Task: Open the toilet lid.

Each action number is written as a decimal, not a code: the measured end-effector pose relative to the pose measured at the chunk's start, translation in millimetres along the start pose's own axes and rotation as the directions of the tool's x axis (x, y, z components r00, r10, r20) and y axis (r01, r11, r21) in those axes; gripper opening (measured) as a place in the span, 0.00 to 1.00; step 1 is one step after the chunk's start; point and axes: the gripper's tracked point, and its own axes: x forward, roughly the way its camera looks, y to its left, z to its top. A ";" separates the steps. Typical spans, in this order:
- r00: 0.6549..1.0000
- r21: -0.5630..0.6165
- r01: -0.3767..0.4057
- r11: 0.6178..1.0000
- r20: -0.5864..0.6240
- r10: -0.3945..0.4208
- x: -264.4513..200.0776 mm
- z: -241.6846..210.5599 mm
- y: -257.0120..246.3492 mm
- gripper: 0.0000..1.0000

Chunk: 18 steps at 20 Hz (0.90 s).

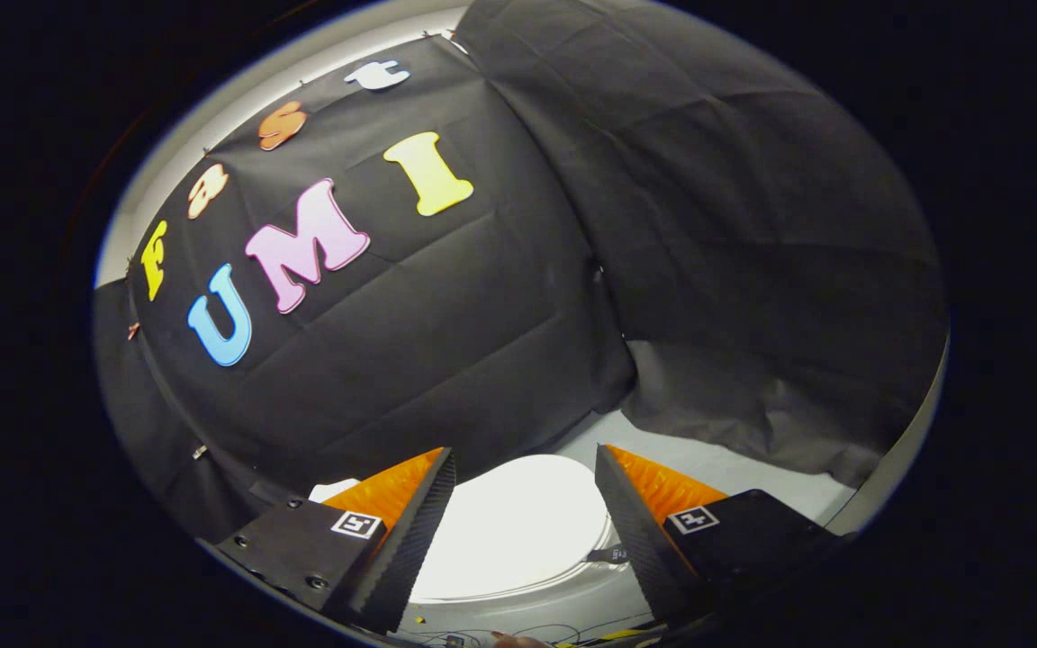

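A white toilet stands on the floor below me, its lid (518, 526) lying flat and shut over the bowl. My gripper (526, 463) hangs above it, open, with the lid showing in the wide gap between the two fingers (410, 531). Nothing is held. The fingers do not touch the lid; it lies well beyond their tips. A bit of the white tank (331, 490) peeks out past the left finger.
Black cloth walls (446, 315) close in behind and to the right of the toilet. A strip of pale floor (734, 468) runs along the right wall's foot. Thin cables (518, 634) lie on the floor near me.
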 end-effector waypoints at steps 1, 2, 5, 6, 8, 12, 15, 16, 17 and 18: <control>1.000 0.015 0.007 1.000 -0.017 -0.007 7.6 -8.7 -10.5 0.99; 0.999 0.032 0.017 0.999 -0.039 -0.016 16.3 -18.8 -20.8 1.00; 0.993 0.082 0.049 0.995 -0.115 -0.039 38.0 -50.5 -49.8 0.99; 0.989 0.100 0.059 0.993 -0.140 -0.045 44.6 -61.8 -60.5 1.00; 0.982 0.142 0.078 0.987 -0.182 -0.052 54.3 -81.8 -81.2 1.00; 0.967 0.222 0.113 0.969 -0.248 -0.055 70.3 -117.7 -120.9 1.00; 0.951 0.255 0.144 0.956 -0.301 -0.063 82.8 -142.6 -136.5 1.00; 0.945 0.261 0.154 0.953 -0.322 -0.064 85.3 -150.1 -142.0 0.99; 0.937 0.271 0.164 0.948 -0.345 -0.064 87.5 -160.8 -148.5 0.99; 0.928 0.279 0.176 0.944 -0.368 -0.064 89.7 -170.5 -154.3 0.99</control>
